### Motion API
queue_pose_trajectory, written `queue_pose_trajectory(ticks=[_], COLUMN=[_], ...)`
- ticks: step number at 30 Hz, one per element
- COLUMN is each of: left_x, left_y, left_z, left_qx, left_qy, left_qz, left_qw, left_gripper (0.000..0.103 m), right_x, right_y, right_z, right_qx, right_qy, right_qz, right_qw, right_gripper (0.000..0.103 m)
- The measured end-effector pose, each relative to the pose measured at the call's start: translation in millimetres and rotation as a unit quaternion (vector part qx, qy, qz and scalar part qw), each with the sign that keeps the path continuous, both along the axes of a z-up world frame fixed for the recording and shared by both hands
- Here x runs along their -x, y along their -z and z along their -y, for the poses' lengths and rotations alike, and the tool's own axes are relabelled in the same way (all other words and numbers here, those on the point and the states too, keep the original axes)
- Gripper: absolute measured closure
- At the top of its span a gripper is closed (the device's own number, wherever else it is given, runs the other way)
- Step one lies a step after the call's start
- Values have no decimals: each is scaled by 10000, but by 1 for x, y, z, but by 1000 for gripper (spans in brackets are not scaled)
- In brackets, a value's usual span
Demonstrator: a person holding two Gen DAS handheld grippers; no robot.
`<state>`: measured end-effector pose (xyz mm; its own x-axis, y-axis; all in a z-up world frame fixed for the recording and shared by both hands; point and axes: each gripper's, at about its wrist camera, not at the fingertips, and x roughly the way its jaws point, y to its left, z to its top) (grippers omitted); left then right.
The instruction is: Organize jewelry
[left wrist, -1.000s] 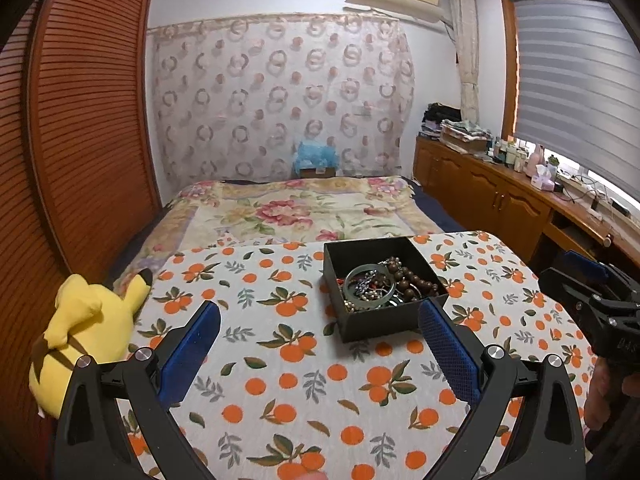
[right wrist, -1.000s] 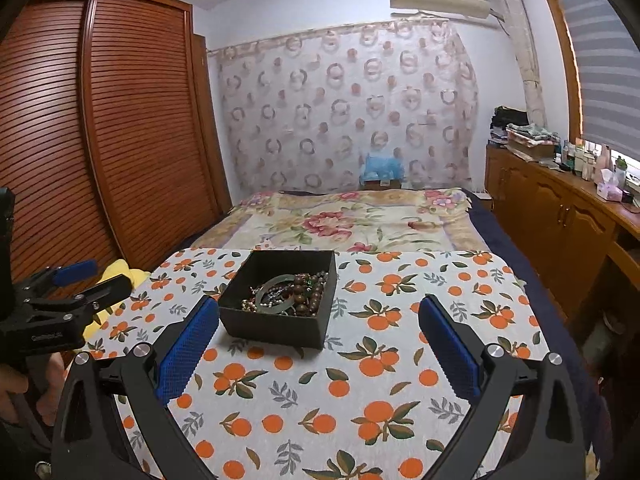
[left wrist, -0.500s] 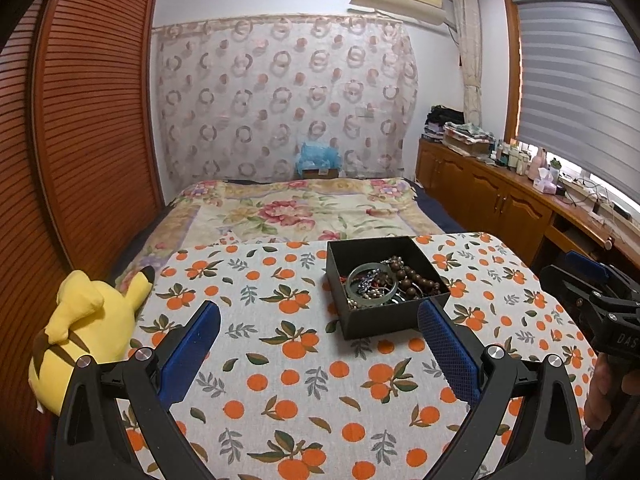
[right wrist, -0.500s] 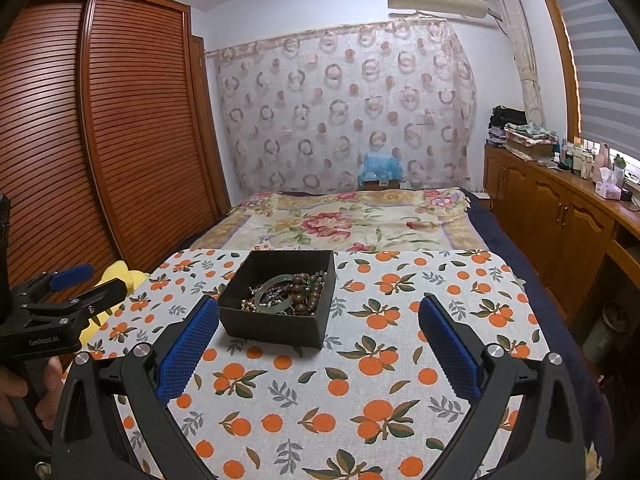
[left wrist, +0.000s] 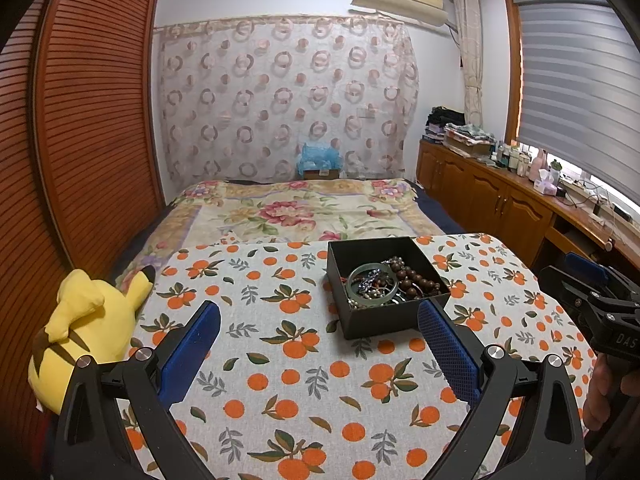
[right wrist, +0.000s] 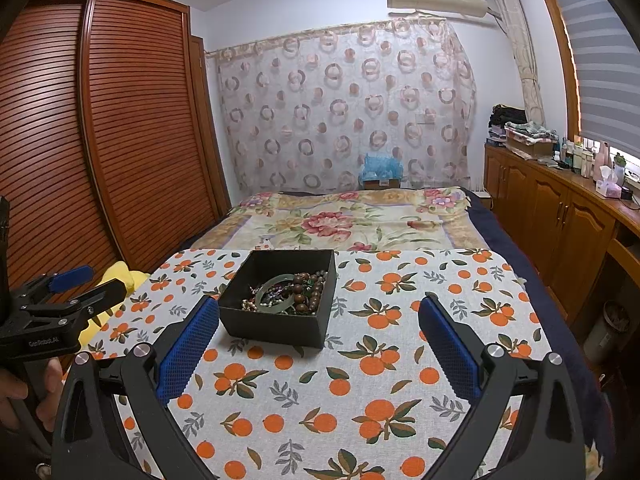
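My left gripper [left wrist: 318,354] hangs over the worktop [left wrist: 280,360] with its blue-padded fingers [left wrist: 192,350] spread wide and nothing between them; my right gripper [right wrist: 318,354] is the same, wide apart and holding nothing. The worktop is covered by a cloth printed with oranges and leaves; on it stands a black box [left wrist: 386,286], lidless, sitting ahead of my left gripper and a little to its right, just beyond the right fingertip; from the right wrist view the box [right wrist: 280,300] sits ahead and to the left, its near corner close to the left fingertip, not touching as far as I can tell. Inside the box lies a tangle of jewelry: a pale green bangle [left wrist: 372,284] on top, a string of brown wooden beads [left wrist: 416,278] beside it toward the right wall, and finer chains under them that I cannot tell apart. A yellow plush toy [left wrist: 84,328] rests at the left edge of the worktop; beyond lies a bed [left wrist: 296,210] with a flowered blanket.
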<state>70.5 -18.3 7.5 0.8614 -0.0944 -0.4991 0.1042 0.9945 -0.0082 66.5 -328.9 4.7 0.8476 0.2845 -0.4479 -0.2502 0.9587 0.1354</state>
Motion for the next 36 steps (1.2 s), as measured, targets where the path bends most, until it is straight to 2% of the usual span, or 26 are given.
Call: queue_pose_trajectory(ticks=[36], left_x=[6], left_y=[-6], left_z=[3], left_qx=[-10], left_qy=[-32], left_qz=[70], left_qw=[10000], left_gripper=[7], right_x=[0], right_y=[-1], right_z=[1], right_qx=[-16], right_qy=[3], right_qz=[-2], right_qw=[10000], right_gripper=[2])
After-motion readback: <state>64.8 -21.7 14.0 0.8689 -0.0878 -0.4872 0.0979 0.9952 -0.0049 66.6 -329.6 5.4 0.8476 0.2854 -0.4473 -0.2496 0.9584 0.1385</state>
